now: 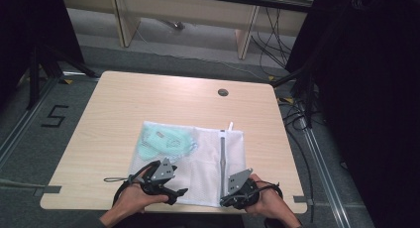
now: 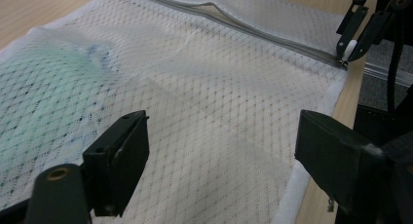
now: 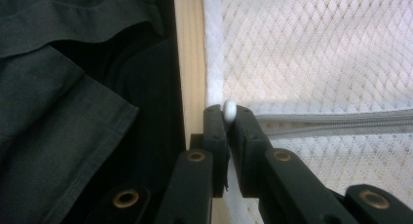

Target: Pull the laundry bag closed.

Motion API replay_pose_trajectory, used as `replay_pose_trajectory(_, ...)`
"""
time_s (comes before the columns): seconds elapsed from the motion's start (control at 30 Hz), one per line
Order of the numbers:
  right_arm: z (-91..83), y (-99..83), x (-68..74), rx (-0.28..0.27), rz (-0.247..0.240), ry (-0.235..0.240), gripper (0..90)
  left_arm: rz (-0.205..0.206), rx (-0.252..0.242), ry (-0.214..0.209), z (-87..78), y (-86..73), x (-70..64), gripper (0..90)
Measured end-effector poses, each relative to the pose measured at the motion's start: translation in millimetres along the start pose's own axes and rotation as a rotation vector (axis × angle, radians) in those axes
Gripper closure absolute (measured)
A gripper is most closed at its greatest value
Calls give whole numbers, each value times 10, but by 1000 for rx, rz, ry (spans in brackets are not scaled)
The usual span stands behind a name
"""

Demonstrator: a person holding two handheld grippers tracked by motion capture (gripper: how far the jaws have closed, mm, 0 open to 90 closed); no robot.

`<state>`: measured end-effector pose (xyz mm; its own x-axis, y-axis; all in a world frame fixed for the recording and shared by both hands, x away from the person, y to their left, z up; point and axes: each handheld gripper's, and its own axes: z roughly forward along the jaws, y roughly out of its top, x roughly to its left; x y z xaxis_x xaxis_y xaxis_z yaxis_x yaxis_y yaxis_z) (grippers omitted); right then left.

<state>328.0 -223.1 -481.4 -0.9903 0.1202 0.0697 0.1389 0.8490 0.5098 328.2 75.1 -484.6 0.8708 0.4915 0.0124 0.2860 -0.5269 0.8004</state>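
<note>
A white mesh laundry bag [image 1: 198,158] lies flat at the table's near edge, with a pale green garment [image 1: 166,142] inside its left half. A grey zipper [image 1: 223,153] runs from the bag's far edge to its near edge. My right gripper [image 3: 229,118] is shut on the white zipper pull [image 3: 229,110] at the near end of the zipper [image 3: 341,124], right by the table edge. My left gripper [image 2: 219,160] hovers open over the mesh [image 2: 204,102] near the bag's near-left part, with nothing between its jaws. The right gripper [image 2: 349,46] and pull show at that view's top right.
The wooden table [image 1: 124,104] has a round cable hole [image 1: 223,92] at the back. A white tab [image 1: 230,125] sticks out at the zipper's far end. The person's dark clothing [image 3: 73,87] sits just off the near table edge [image 3: 191,63]. Cables lie on the floor at the right.
</note>
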Motion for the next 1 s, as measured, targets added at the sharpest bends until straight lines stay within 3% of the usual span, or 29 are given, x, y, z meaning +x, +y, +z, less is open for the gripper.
replay_pose_trajectory(0.17,-11,1,-14,0,3,5,863,-38,-17,-6,14,0,-35,198)
replay_pose_trajectory(0.23,-14,0,-13,-3,13,1,863,8,0,-12,10,7,-16,198)
replay_pose_trajectory(0.27,-18,-1,-11,-11,25,-4,863,-35,-13,-13,26,0,-48,198)
replay_pose_trajectory(0.37,-16,8,-4,-3,29,-12,858,-14,-3,-25,42,12,-57,202)
replay_pose_trajectory(0.43,-17,10,-7,-12,29,-16,851,-23,-18,-31,75,20,-93,205)
replay_pose_trajectory(0.53,-26,6,-15,-19,34,-16,848,5,-2,-46,102,37,-112,206)
replay_pose_trajectory(0.57,-29,3,-17,-18,37,-14,851,-10,-21,-51,126,29,-137,206)
replay_pose_trajectory(0.63,-32,2,-16,-13,32,-7,862,8,-1,-51,119,35,-132,207)
replay_pose_trajectory(0.8,-36,12,-4,-10,40,-15,863,-6,-7,-60,140,35,-166,216)
replay_pose_trajectory(1.0,-55,18,-11,-21,56,-19,863,42,-8,-108,214,50,-250,300)
